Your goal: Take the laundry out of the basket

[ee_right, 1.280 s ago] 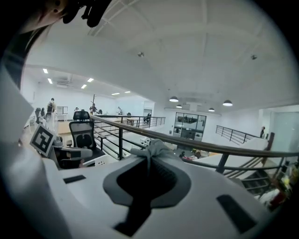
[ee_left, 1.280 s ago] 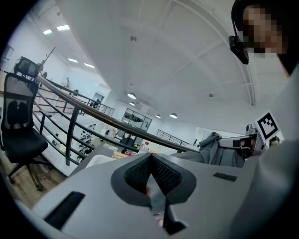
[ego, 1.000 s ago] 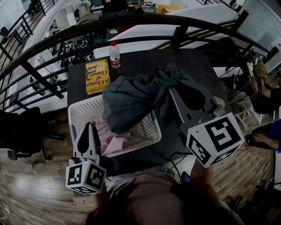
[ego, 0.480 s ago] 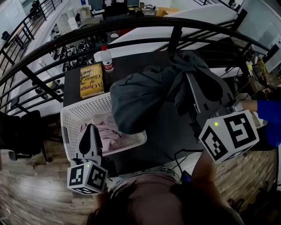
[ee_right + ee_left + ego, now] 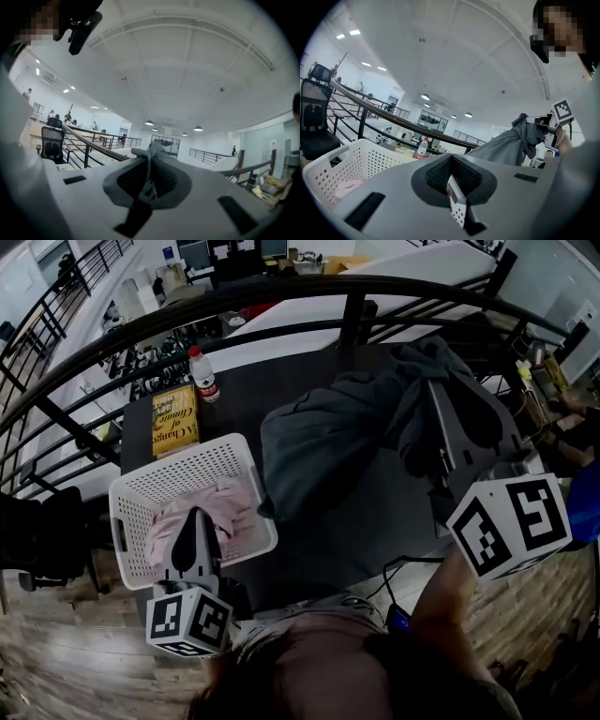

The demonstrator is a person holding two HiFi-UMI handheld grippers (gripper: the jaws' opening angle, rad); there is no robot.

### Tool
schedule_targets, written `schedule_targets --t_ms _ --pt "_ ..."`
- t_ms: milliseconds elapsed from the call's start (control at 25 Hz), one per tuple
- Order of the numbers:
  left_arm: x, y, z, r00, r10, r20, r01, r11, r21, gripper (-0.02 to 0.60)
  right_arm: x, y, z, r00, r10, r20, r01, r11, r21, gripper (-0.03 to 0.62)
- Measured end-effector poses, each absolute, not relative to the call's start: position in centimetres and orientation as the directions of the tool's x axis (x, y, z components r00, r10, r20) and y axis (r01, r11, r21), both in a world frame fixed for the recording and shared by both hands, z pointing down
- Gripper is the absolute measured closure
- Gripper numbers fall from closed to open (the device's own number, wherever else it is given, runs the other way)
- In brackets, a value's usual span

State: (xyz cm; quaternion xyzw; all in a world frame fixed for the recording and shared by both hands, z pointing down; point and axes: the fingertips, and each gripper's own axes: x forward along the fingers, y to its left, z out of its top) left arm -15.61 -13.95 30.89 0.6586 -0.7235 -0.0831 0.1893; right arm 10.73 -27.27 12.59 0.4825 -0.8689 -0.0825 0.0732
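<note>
My right tongs (image 5: 149,177) are clenched on a bunch of the grey garment (image 5: 319,442), which hangs over the dark table (image 5: 370,521) just right of the white basket (image 5: 141,491), and my left tongs (image 5: 194,521) grasp its near rim, with pink laundry (image 5: 173,523) inside.

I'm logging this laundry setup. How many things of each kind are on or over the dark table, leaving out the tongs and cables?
garments: 2 (grey garment, pink garment)
basket: 1
book: 1
bottle: 1
Total: 5
</note>
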Motion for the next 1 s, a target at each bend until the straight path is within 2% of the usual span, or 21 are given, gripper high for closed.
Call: schedule_targets --t_ms 200,480,1000 --pt "-12.8 -15.1 30.8 -0.035 -0.985 0.168 -0.928 0.094 0.361 0.582 14.9 -28.4 13.0 -0.465 -0.883 0.058 -0.854 0.465 0.233 0.562" --pt "-9.5 -16.7 31.2 0.003 -0.984 0.18 -0.935 0.06 0.349 0.582 20.1 -30.6 16.9 -0.364 -0.921 0.136 -0.881 0.388 0.27 0.56" --pt "-4.6 -18.9 32.1 0.082 -0.976 0.204 -0.944 -0.01 0.331 0.583 25.9 -33.5 27.8 -0.307 -0.894 0.327 -0.913 0.374 0.166 0.56"
